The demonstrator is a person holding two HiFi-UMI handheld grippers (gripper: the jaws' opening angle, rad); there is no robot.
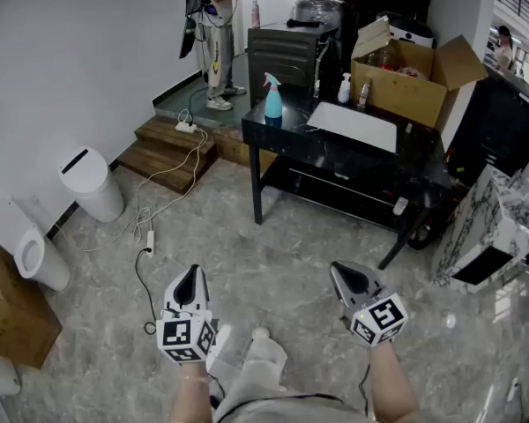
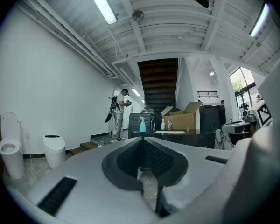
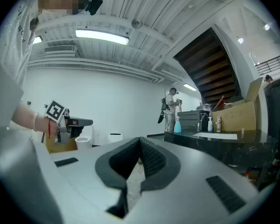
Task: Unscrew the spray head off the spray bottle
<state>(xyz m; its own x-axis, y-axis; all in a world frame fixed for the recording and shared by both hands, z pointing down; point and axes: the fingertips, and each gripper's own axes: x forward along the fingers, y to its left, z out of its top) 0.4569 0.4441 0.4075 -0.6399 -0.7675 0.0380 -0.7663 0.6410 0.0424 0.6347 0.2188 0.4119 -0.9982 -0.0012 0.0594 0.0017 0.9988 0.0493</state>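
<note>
Left gripper [image 1: 190, 276], right gripper [image 1: 344, 274] clenched empty; spray bottle [image 1: 272, 102] at twelve o'clock, likely light, slick: clamp body, twist spray head [image 1: 270, 79].

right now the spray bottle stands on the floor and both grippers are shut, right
No: in the head view the spray bottle stands on the black table, not the floor. The left gripper and right gripper are shut.

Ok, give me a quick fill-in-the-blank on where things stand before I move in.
1. The blue spray bottle stands on the black ____.
2. Its spray head is still ____ the bottle.
3. Both the left gripper and the right gripper are ____, holding nothing.
Missing words: table; on; shut.
</note>
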